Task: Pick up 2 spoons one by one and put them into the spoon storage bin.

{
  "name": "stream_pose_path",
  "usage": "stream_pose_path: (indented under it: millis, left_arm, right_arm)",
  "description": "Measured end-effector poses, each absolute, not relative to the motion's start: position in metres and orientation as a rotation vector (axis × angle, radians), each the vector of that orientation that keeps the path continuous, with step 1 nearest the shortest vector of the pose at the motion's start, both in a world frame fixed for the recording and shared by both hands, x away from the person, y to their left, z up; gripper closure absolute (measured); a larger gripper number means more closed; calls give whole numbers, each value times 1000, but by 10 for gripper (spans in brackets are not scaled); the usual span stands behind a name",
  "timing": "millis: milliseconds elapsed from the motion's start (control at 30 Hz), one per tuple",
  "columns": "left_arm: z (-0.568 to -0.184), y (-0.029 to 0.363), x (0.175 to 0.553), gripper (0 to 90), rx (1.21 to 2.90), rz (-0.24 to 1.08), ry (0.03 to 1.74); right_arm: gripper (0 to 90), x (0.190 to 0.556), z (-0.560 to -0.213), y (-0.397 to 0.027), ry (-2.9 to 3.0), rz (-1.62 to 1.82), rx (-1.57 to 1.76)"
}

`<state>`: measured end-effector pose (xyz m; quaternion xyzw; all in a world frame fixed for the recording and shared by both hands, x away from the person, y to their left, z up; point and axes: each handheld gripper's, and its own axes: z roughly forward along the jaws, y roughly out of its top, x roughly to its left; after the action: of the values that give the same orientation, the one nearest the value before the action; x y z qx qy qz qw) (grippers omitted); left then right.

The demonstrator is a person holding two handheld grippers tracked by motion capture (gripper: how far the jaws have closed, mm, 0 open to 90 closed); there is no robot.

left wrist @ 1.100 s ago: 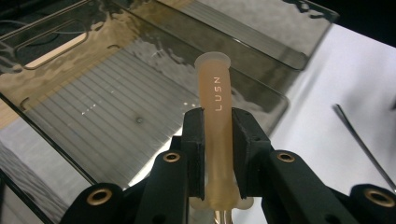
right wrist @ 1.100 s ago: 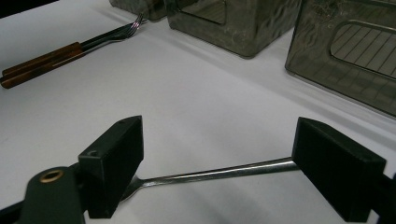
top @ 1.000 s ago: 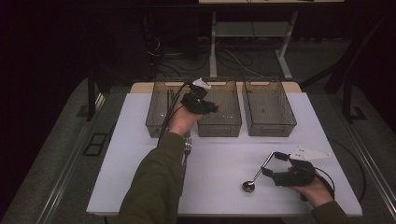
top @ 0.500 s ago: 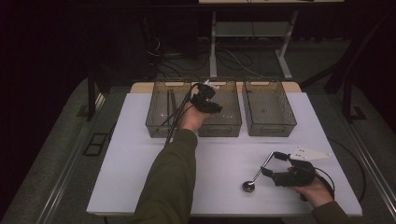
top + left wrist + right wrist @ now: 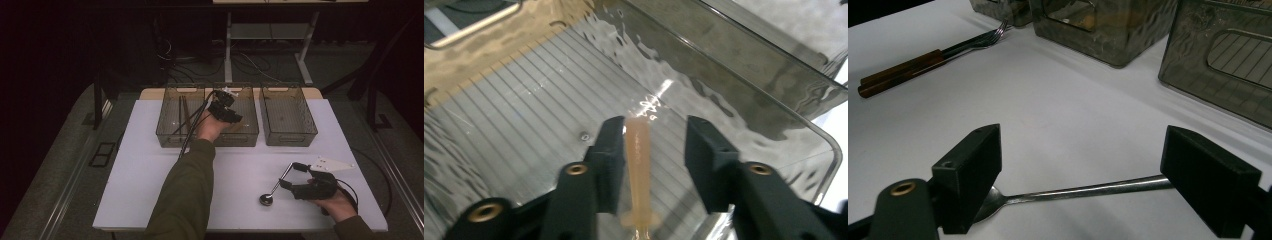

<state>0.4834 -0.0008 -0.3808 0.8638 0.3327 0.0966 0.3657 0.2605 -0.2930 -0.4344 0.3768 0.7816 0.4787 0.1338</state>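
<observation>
That thin metal spoon flat on the tabletop looks light, stiff and slippery, so the right gripper, jaws wide open astride it, should pinch mid-handle; left gripper loosely straddles a pale stick over the middle bin.

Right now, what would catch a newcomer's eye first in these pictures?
Three smoky clear bins in a row at the white table's far edge, with the left gripper reaching into the middle one, a pale stick between its open jaws. Near the front right, the right gripper stands open around a metal spoon lying on the table.
</observation>
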Motion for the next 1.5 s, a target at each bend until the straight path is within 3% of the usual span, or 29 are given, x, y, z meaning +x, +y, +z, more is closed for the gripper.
stream_pose_path:
  millis: [400, 1100, 1500]
  left_arm:
    - [-364, 17, 460, 296, 2166, 213, 766]
    - [-368, 67, 380, 0, 2116, 244, 635]
    - [-390, 101, 336, 0, 2083, 247, 636]
  right_arm:
    - [165, 261, -435, -292, 2275, 1374, 1095]
    - [165, 262, -437, -292, 2279, 1355, 1101]
    - [165, 263, -439, -290, 2287, 1348, 1094]
